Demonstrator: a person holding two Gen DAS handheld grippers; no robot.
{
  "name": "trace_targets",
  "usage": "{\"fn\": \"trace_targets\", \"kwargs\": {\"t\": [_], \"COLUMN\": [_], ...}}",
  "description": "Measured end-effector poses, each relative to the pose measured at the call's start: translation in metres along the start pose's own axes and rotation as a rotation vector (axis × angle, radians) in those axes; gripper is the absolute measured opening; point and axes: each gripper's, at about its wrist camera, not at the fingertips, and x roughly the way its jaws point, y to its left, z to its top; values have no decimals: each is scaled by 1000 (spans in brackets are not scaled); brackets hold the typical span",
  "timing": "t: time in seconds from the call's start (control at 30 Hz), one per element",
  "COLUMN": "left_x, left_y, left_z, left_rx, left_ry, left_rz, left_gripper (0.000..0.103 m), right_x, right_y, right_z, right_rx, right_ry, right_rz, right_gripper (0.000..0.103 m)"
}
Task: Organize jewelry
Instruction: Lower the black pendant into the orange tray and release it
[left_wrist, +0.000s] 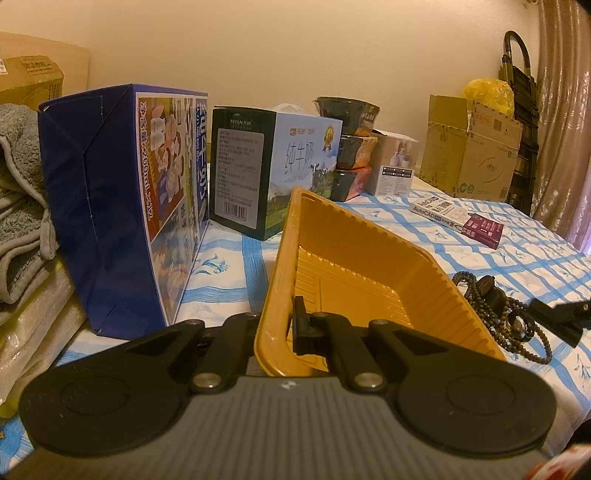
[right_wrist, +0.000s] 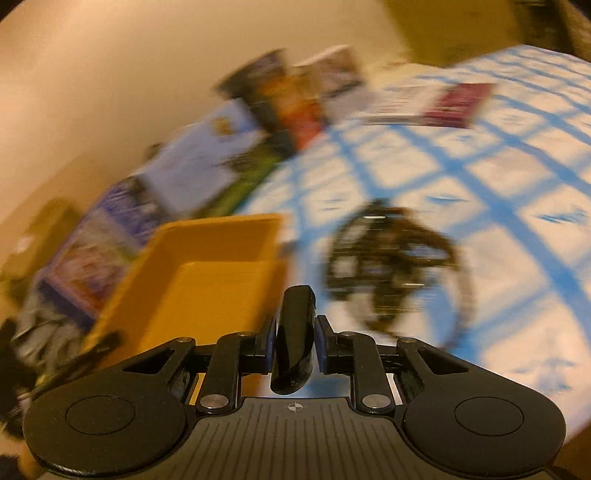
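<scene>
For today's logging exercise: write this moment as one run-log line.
left gripper: shut on yellow tray rim | right gripper: shut on black piece | bead pile: on checked cloth, beside tray

The left claw (left_wrist: 275, 325) pinches the yellow tray's (left_wrist: 354, 258) near wall, beaded jewelry (left_wrist: 506, 314) just beside it.

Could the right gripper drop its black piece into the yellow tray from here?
Probably yes. The right gripper is shut on a black piece, and the yellow tray lies open just ahead to its left, held at its rim by the left gripper. Nothing stands between them.
</scene>
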Motion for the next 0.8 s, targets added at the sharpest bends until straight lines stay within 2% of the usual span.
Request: {"fn": "trace_targets", "kwargs": {"t": [0.13,0.27,0.47,0.67,0.8], "left_x": [0,0,0,0,0], "left_y": [0,0,0,2,1], "left_z": [0,1,1,-2,-2], "left_rx": [0,1,-2,-1,0], "left_ry": [1,1,4,10,10], "left_rz": [-2,-3,-3,0,0], "left_gripper": [4,4,4,4,4], "right_x": [25,54,88,98,80], "right_y": [36,58,67,70,68], "right_z": [-6,-13,-26,-35,-35], "right_rx": [-95,-170,-206,-216,-212], "right_ry": [57,122,198,222,175], "right_rz": [117,160,173,140,147], "right_gripper": [22,22,22,23,30]}}
